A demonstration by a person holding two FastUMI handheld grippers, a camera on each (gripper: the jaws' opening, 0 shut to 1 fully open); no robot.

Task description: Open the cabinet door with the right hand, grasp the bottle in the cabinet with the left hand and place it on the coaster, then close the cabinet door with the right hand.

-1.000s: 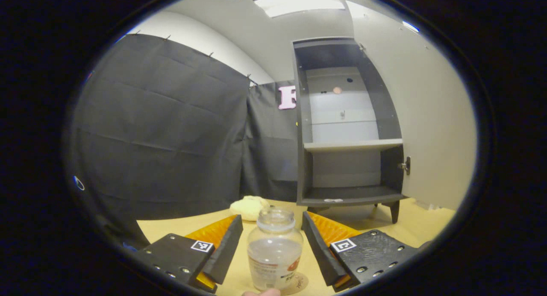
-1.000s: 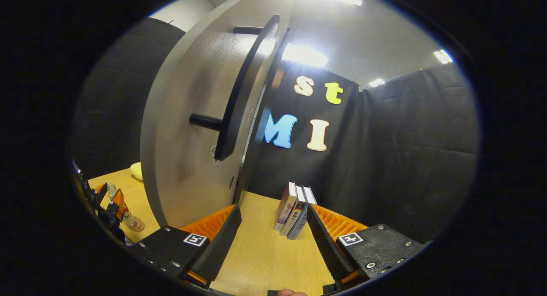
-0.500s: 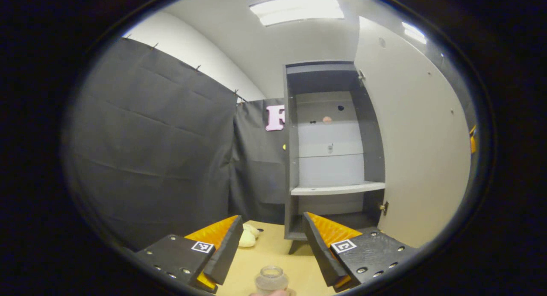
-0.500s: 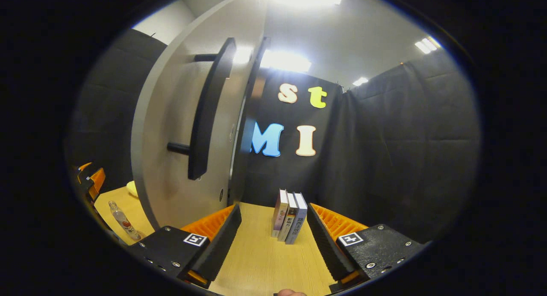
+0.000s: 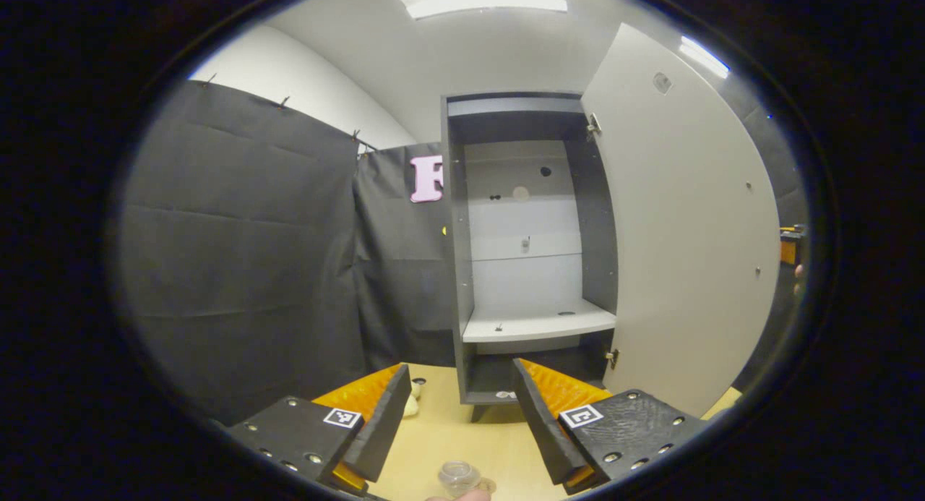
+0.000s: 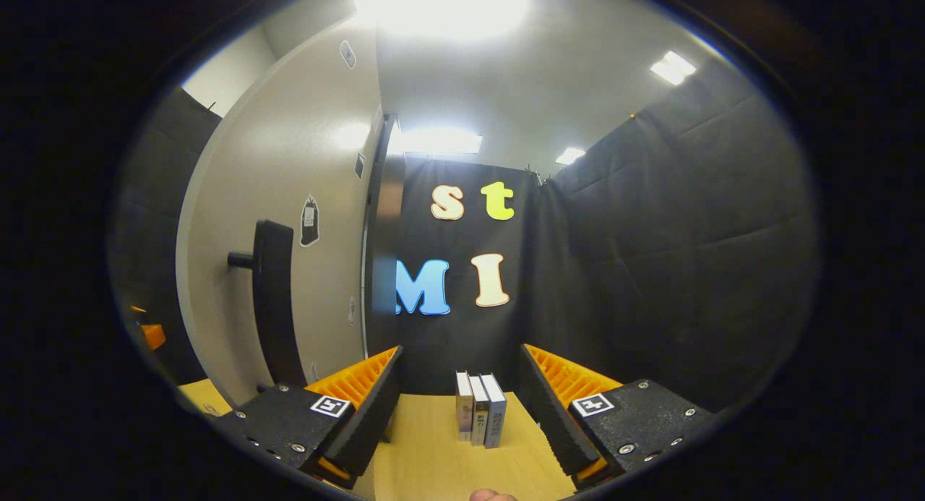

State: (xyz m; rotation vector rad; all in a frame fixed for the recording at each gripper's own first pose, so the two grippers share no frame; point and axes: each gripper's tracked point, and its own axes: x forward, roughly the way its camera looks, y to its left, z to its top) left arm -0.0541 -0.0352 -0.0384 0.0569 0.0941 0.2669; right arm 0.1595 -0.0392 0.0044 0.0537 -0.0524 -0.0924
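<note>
The clear bottle [image 5: 459, 476] stands on the wooden table at the bottom edge of the left gripper view, with a sliver of the coaster [image 5: 489, 484] beside it. My left gripper [image 5: 459, 366] is open, above and behind the bottle, with nothing between its fingers. Ahead stands the grey cabinet [image 5: 527, 233], its shelves bare and its door [image 5: 686, 226] swung wide to the right. In the right gripper view the door [image 6: 303, 197] with its dark bar handle [image 6: 278, 306] is at the left. My right gripper [image 6: 459, 349] is open and apart from the handle.
Three books [image 6: 480, 417] stand upright on the table ahead of the right gripper. A pale yellow lump [image 5: 412, 404] lies left of the cabinet's foot. Black cloth walls close the booth on all sides. The left gripper [image 6: 148, 335] peeks past the door's edge.
The left gripper has drawn back and up from the bottle, which stays on the coaster. The right gripper has pulled away from the door, whose handle now sits farther left and lower.
</note>
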